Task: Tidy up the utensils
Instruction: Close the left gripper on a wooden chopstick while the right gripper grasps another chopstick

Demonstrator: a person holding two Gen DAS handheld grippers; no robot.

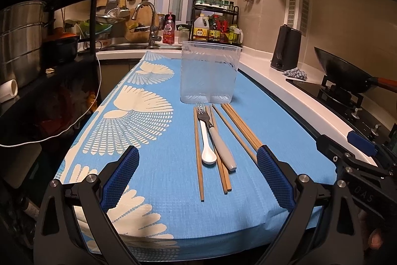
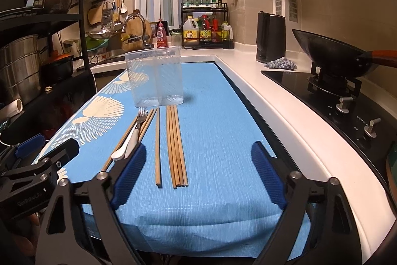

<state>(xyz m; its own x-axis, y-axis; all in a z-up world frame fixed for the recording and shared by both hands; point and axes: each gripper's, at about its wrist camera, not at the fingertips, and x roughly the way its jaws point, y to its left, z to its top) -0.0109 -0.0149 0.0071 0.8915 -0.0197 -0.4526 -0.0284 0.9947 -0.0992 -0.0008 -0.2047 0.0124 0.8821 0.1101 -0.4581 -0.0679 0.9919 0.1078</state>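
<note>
A clear plastic two-compartment holder stands empty on the blue patterned cloth. In front of it lie several wooden chopsticks, a white spoon and a grey-handled fork. My left gripper is open, low over the near ends of the utensils. My right gripper is open, straddling the right-hand chopstick bundle. The right gripper also shows at the right edge of the left wrist view.
A white counter runs along the right with a black kettle, a grey cloth, and a hob with a wok. A sink with faucet and a condiment rack are behind. Black shelves with pots stand left.
</note>
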